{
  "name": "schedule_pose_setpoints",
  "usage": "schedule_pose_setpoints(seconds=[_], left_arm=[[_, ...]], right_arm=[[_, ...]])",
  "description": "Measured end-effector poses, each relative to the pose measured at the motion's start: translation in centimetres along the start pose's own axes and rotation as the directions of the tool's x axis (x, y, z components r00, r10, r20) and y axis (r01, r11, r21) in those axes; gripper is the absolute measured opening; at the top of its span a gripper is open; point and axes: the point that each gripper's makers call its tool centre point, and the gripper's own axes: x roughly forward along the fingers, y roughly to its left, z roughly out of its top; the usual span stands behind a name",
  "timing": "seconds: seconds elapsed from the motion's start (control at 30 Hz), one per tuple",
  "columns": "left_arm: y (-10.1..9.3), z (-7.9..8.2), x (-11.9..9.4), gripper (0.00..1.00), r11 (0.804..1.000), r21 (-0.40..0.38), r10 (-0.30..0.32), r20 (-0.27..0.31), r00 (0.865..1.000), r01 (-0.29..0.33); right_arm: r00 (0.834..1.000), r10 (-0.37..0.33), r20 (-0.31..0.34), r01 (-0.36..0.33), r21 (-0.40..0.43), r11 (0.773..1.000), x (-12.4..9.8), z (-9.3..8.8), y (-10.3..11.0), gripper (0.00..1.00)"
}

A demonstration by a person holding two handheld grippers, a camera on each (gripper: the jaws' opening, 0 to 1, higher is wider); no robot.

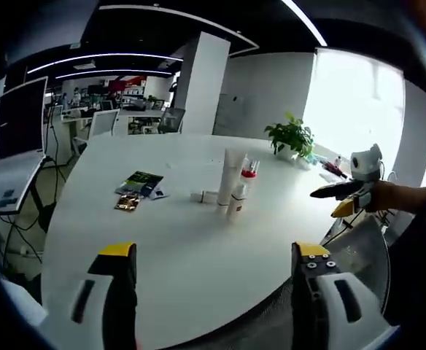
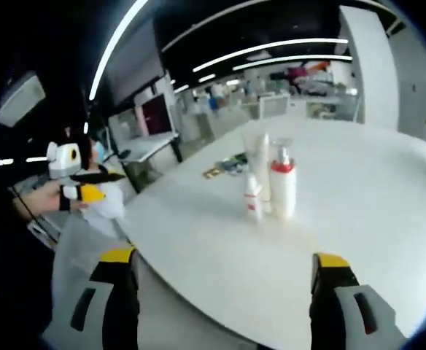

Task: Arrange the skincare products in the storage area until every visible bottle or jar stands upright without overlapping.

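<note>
The skincare group stands near the middle of the round white table (image 1: 191,255): a tall white tube (image 1: 231,177), a white pump bottle with a red collar (image 2: 283,184) and a small white bottle (image 2: 253,198), packed so closely that I cannot tell whether they touch. In the left gripper view a small white item (image 1: 203,196) lies flat just beside them, with flat dark and gold sachets (image 1: 137,189) and a potted green plant (image 1: 292,137) farther off (labels are too blurred to read). My left gripper (image 1: 213,262) and right gripper (image 2: 224,271) both hover off the table's near edge with jaws spread wide, gripping nothing.
</note>
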Motion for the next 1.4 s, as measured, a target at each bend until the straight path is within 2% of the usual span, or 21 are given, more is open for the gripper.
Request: schedule_pose_setpoints(seconds=[0.07, 0.2, 0.4, 0.7, 1.07, 1.2, 1.3, 1.4], left_arm=[[0.1, -0.1, 0.0, 0.87, 1.0, 0.001, -0.002, -0.005, 1.0, 0.002], [0.2, -0.3, 0.2, 0.99, 1.0, -0.009, 0.001, -0.019, 1.0, -0.001], [-0.2, -1.0, 0.5, 0.99, 1.0, 0.003, -0.009, -0.055, 0.998, 0.009], [0.1, -1.3, 0.6, 0.99, 1.0, -0.006, -0.007, -0.054, 0.998, 0.006], [0.2, -2.2, 1.1, 0.98, 0.999, -0.039, -0.016, -0.061, 0.998, 0.014], [0.5, -2.5, 1.2, 0.97, 0.999, -0.045, -0.015, -0.071, 0.997, 0.011], [0.8, -2.3, 1.1, 0.96, 0.998, -0.058, -0.008, -0.058, 0.998, 0.004], [0.9, -2.3, 1.1, 0.96, 0.996, -0.087, -0.011, -0.049, 0.999, 0.007]], right_arm=[[1.0, -0.004, 0.0, 0.004, 0.005, 1.0, -0.1, 0.0, -0.2, 0.99], [1.0, -0.008, -0.01, 0.008, 0.015, 1.0, 0.0, -0.2, -0.6, 0.99], [1.0, -0.008, -0.022, 0.008, 0.015, 1.0, 0.2, -0.2, -0.7, 0.99], [0.999, 0.002, -0.042, -0.002, -0.013, 1.0, 0.8, 1.0, -0.8, 0.99], [0.997, -0.004, -0.073, -0.001, -0.067, 0.998, 2.5, 5.0, -2.0, 0.99], [0.998, 0.003, -0.065, -0.009, -0.096, 0.995, 3.1, 7.3, -2.3, 0.98], [0.998, 0.008, -0.057, -0.014, -0.108, 0.994, 3.7, 8.8, -2.3, 0.97], [0.996, -0.001, -0.091, -0.012, -0.144, 0.99, 4.4, 10.1, -2.5, 0.96]])
